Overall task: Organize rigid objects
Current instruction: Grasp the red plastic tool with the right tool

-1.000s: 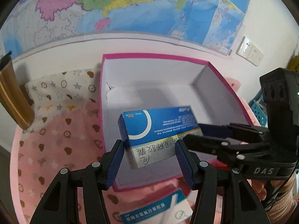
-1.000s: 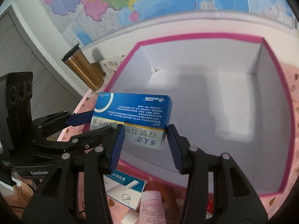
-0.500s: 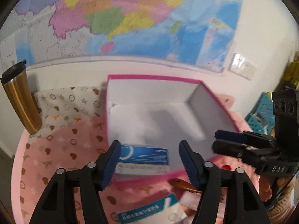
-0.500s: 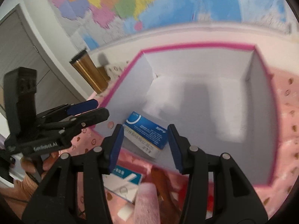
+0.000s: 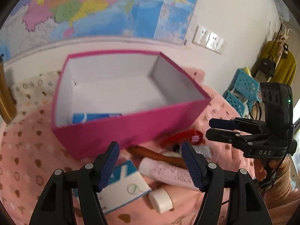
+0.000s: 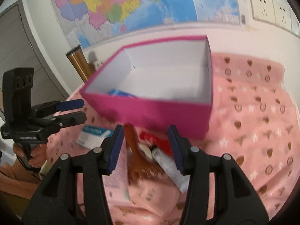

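Note:
The pink box (image 5: 131, 131) with white inside stands open on the pink cloth. A blue medicine box (image 5: 97, 117) lies in its near left corner, also seen as the blue box (image 6: 120, 93) from the right. My left gripper (image 5: 150, 155) is open and empty, hovering in front of the box over loose items. My right gripper (image 6: 146, 140) is open too, nothing pinched. Beneath them lie a brown comb (image 6: 138, 157), a small tube (image 6: 168, 165), a red packet (image 5: 181, 137), a pink tube (image 5: 165, 170) and a white-and-blue carton (image 5: 127, 183).
A gold thermos (image 6: 78, 63) stands left of the box by the wall. Blue perforated baskets (image 5: 243, 91) sit off to the right. A hand (image 5: 273, 170) holds the right gripper (image 5: 211, 129); the left gripper (image 6: 83, 110) shows at the left. Patterned cloth (image 6: 253, 121) spreads right of the box.
Both grippers held the blue medicine box over the pink box, let it drop inside, then pulled back to the near side above the loose items.

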A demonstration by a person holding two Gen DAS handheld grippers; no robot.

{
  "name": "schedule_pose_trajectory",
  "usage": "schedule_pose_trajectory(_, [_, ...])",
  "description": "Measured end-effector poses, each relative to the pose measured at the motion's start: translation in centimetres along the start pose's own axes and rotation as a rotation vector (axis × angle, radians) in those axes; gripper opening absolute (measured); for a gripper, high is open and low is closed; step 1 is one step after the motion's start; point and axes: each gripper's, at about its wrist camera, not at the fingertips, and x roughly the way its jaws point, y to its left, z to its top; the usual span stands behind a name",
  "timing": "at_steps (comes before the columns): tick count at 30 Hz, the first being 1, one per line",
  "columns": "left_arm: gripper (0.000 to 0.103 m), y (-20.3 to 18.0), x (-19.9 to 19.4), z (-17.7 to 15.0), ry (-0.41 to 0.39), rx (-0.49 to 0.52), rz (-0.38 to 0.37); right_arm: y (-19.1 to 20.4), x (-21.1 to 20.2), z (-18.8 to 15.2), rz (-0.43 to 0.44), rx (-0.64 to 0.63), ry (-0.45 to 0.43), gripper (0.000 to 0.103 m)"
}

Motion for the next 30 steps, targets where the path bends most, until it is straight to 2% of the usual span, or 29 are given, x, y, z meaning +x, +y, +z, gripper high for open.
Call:
schedule_pose_trajectory(6, [0.070, -0.1, 2.0, -1.0, 0.056, -0.023, -0.005, 0.3, 2.2, -1.3, -0.041, -0.057, 0.051, 0.051])
schedule_pose_trajectory(16, [0.070, -0.1, 2.9, -1.4, 0.083, -0.047, -0.011, 2.4, 5.8, -0.8, -0.094, -0.214, 0.080, 0.050])
schedule_pose_trajectory(19, [0.070, 0.1, 3.0, -1.4, 0.086, -0.053, -0.012, 2.7, 6.7, -0.6, -0.120, -0.250, 0.096, 0.046])
schedule_pose_trajectory(24, [0.070, 0.2, 3.6, -1.4, 0.094, -0.056, -0.014, 2.7, 7.6, -0.4, -0.126, -0.281, 0.117, 0.030])
schedule_pose_trajectory(30, [0.070, 0.0, 4.1, -1.3, 0.099, -0.051, -0.028, 1.9, 6.8, -0.2, -0.109, -0.258, 0.090, 0.029])
